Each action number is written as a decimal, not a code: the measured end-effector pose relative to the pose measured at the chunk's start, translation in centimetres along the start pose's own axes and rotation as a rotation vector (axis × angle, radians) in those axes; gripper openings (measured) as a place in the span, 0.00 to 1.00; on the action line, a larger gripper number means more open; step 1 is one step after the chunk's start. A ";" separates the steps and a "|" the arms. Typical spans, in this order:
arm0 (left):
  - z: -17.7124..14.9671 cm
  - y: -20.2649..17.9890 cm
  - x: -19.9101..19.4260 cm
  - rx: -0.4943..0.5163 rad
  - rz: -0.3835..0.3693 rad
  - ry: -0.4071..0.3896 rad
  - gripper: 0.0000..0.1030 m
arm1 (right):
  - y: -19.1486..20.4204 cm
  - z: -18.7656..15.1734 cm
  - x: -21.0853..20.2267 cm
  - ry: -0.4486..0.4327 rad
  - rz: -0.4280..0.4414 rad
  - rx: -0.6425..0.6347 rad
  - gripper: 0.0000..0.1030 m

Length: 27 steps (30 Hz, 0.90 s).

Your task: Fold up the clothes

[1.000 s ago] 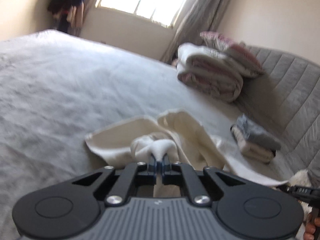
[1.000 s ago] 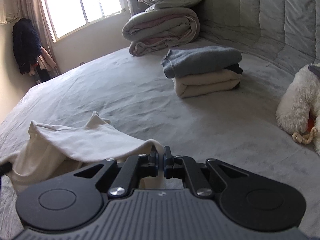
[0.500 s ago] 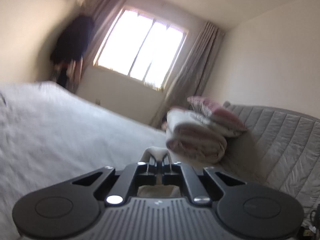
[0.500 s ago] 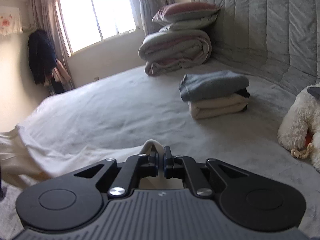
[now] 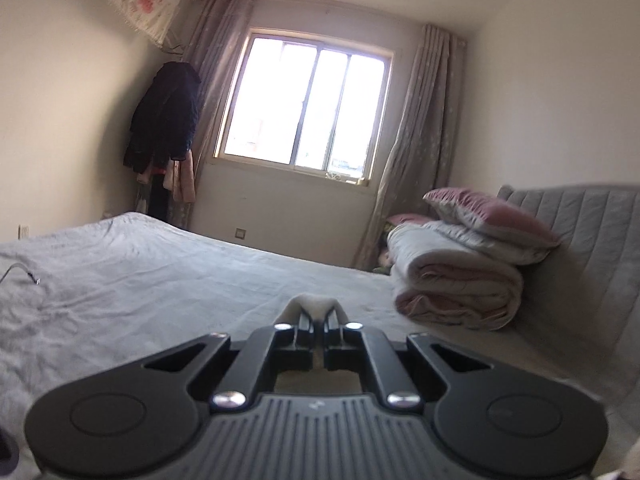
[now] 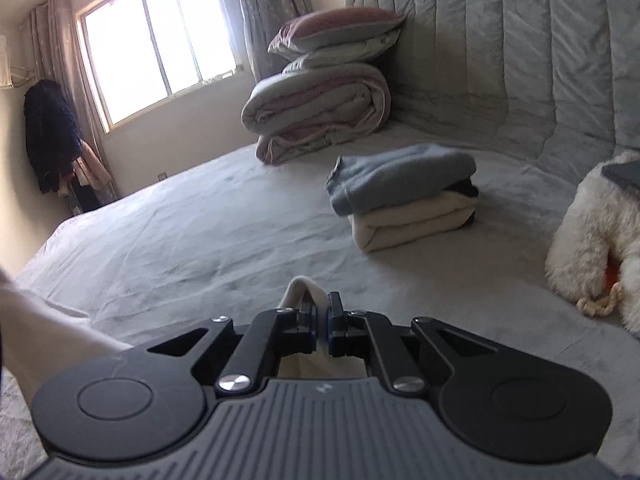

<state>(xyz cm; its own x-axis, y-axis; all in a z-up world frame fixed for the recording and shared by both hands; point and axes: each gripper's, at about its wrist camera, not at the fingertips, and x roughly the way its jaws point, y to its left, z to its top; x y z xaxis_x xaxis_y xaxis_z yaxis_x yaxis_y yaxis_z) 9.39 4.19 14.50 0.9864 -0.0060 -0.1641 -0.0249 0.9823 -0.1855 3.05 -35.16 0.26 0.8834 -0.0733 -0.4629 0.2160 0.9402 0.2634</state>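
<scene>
Writing: none readable; a small pale mark on each gripper's ribbed grey housing, too small to make out.
Left gripper [image 5: 319, 322]: black jaws pressed together on a fold of the cream garment [image 5: 313, 304], which bulges over the tips.
Right gripper [image 6: 322, 311]: jaws pinching another fold of the same cream cloth; more of it trails off at the left edge of the right wrist view.
Bed [image 6: 208, 232]: grey, soft, lightly creased cover; lies below both grippers.
Folded stack [image 6: 404, 196]: grey-blue knit on top, a dark layer, cream beneath; on the bed, right of centre.
Rolled duvet [image 6: 320, 116]: grey and pink, two pillows on top, against the quilted grey headboard [image 6: 520, 48].
Plush toy [image 6: 596, 240]: white, shaggy, at the right edge.
Window [image 5: 304, 108]: bright, grey curtains either side.
Dark coat [image 5: 164, 116]: hanging in the corner.
</scene>
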 end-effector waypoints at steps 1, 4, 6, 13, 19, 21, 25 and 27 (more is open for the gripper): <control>0.1 -0.5 1.2 0.003 0.007 0.006 0.03 | 0.1 -0.1 0.4 0.010 0.000 -0.003 0.05; 0.2 -1.5 5.4 -0.010 0.013 0.045 0.03 | 0.4 -0.6 2.0 0.033 -0.020 -0.022 0.05; 0.1 -2.1 7.6 -0.020 0.018 0.065 0.03 | 0.3 -0.8 2.9 0.047 -0.028 -0.027 0.05; -1.9 -2.6 14.4 -0.034 0.047 0.117 0.04 | 0.3 -1.5 4.9 0.102 -0.028 -0.035 0.14; -4.4 -2.2 19.2 -0.057 0.086 0.181 0.04 | 0.4 -1.7 5.4 0.129 -0.016 -0.050 0.34; -5.3 -1.9 20.5 -0.066 0.097 0.207 0.05 | 0.2 -1.8 5.5 0.140 -0.005 -0.026 0.50; -7.0 -0.5 21.5 -0.086 0.119 0.264 0.11 | 0.6 -1.9 5.3 0.154 0.016 -0.028 0.50; -7.4 -0.1 21.4 -0.093 0.107 0.293 0.27 | 0.9 -2.0 5.3 0.154 0.017 -0.042 0.50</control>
<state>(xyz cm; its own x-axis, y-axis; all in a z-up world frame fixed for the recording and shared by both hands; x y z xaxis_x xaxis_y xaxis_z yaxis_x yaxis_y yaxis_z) 29.33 2.58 3.88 0.8889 0.0296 -0.4571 -0.1541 0.9591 -0.2376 7.13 -34.02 -3.60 0.8120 -0.0083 -0.5836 0.1810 0.9542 0.2383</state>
